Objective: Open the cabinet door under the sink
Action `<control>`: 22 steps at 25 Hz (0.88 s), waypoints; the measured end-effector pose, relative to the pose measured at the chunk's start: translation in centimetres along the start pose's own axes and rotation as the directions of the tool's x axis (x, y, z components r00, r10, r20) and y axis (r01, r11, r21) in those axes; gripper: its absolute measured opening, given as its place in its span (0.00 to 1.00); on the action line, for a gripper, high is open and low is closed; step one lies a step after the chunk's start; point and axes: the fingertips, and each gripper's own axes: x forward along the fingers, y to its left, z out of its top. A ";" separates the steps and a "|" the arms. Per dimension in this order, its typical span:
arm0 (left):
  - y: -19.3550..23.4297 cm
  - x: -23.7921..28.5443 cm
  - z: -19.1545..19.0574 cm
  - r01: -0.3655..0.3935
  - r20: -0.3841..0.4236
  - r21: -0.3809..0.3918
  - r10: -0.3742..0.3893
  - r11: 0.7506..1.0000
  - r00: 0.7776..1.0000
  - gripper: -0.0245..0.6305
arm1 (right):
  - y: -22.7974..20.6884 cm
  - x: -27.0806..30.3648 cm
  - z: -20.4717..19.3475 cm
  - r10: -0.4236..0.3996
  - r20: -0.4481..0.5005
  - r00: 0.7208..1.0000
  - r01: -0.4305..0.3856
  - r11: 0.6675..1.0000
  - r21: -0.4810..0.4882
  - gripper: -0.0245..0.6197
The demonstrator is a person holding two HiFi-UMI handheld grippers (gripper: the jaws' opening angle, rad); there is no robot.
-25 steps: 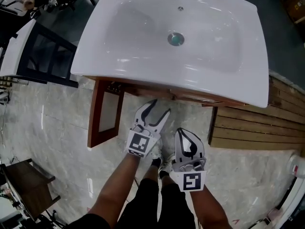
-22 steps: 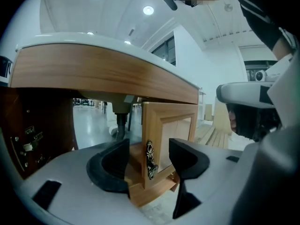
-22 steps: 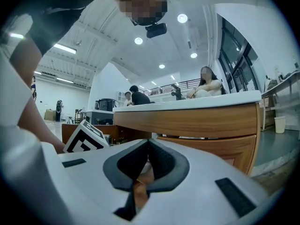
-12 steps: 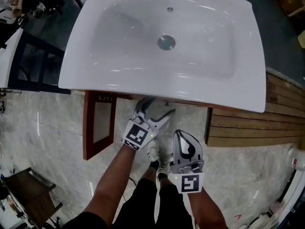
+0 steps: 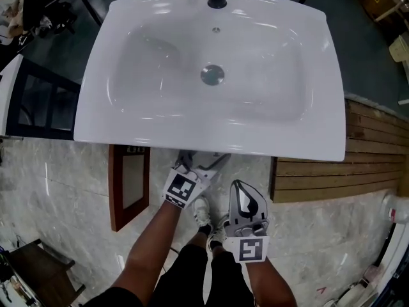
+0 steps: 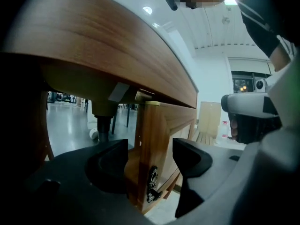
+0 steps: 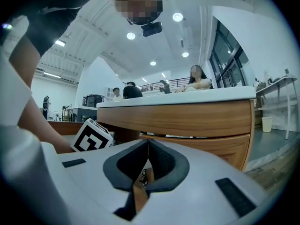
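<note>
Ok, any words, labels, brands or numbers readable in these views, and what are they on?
No readable text in any view.
Left marker cube: a black-and-white square pattern, no letters.
Right marker cube: the same kind of pattern, no letters.
Red mark on the floor: too small to read.
Lit panel in the background: too blurred to read.

Sink (image 5: 319, 126): white, glossy, smooth, ceramic look. Drain (image 5: 212, 75): bright metal. Cabinet door (image 6: 157, 144): reddish-brown wood, visible grain, satin varnish; its small fitting (image 6: 152, 186): dark metal. Floor (image 5: 57, 178): polished marble-pattern tile. Right gripper (image 7: 146, 146): white matt plastic, dark matt pads (image 7: 164, 165).
</note>
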 end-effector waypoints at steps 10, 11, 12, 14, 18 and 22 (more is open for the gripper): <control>-0.4 0.8 0.4 0.068 -0.008 0.061 -0.068 0.996 0.998 0.42 | -1.3 0.4 1.0 -0.078 0.000 0.997 0.078 0.997 -0.009 0.08; -0.6 0.8 0.3 0.072 -0.008 0.061 -0.071 0.996 0.997 0.41 | -1.5 0.4 1.0 -0.083 0.000 0.997 0.083 0.996 -0.010 0.08; -0.8 0.8 0.3 0.075 -0.007 0.059 -0.075 0.995 0.997 0.39 | -1.6 0.3 1.0 -0.088 0.001 0.996 0.088 0.996 -0.010 0.08; -1.0 0.8 0.2 0.078 -0.002 0.049 -0.078 0.996 0.997 0.35 | -1.8 0.0 0.8 -0.095 0.001 0.995 0.095 0.995 -0.007 0.08; -0.9 0.9 0.3 0.080 -0.007 0.046 -0.079 0.996 0.997 0.34 | -2.1 -0.8 0.7 -0.103 -0.004 0.995 0.103 0.995 -0.008 0.08; -1.4 0.5 0.1 0.080 -0.019 0.047 -0.079 0.996 0.997 0.33 | -2.1 -2.4 0.8 -0.107 -0.005 0.994 0.107 0.994 0.001 0.08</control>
